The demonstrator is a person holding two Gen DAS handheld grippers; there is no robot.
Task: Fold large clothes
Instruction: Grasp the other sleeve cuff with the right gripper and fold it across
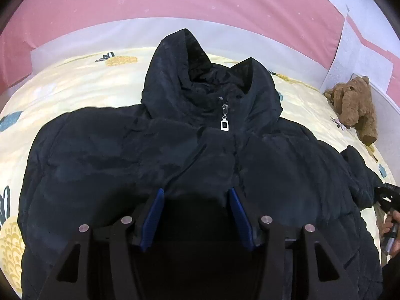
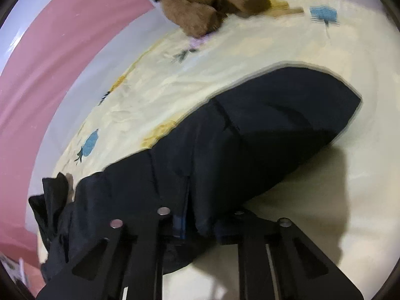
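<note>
A dark jacket [image 1: 155, 155] lies zipped on the bed [image 1: 75, 80]. The left claw [image 1: 197, 195] stands open over its front, fabric bulging between the pads. The right claw [image 2: 200, 222] pinches its sleeve [image 2: 262, 135], a teddy [image 2: 200, 2] beyond.

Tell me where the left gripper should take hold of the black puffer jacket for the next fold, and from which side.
Grip the jacket at its outer shoulder edge, coming in from over the yellow bedsheet. The fabric thins to a free seam there, while the puffy chest under the left gripper looks too bulky to pinch.

Jacket [image 1: 150, 162] lies on bed [image 1: 75, 80], teddy bear [image 1: 355, 105] right.
</note>
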